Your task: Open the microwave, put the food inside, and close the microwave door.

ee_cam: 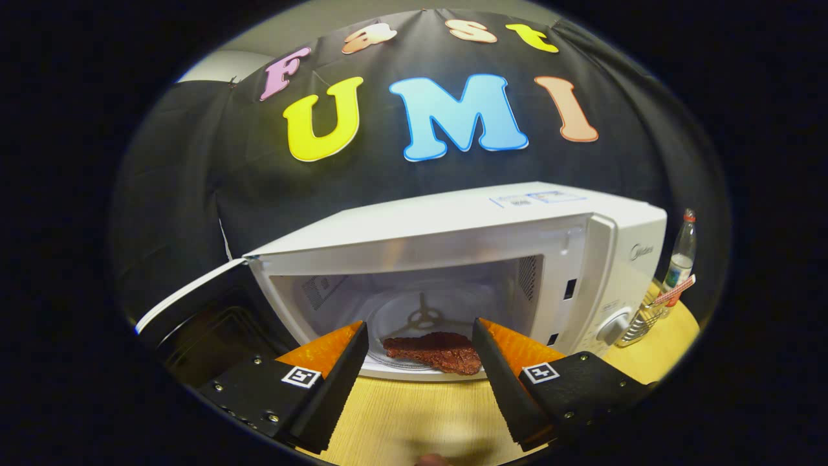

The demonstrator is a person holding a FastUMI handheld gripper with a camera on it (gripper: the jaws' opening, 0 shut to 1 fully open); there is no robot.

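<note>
A: Reddish-brown, that food [435,351] — where does it lie from the tool [420,343]?

B: At twelve o'clock, just ahead of the spread fingers, on the front of the microwave [453,259] floor. Its long axis runs nine to three.

A: Tool gripping anything?

B: No, its fingers stand apart, empty, over the wooden bench [420,414]. The door [194,310] hangs open at nine o'clock; closing it looks next.

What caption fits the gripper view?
Open gripper before open microwave, meat slice inside, door swung left.
</note>
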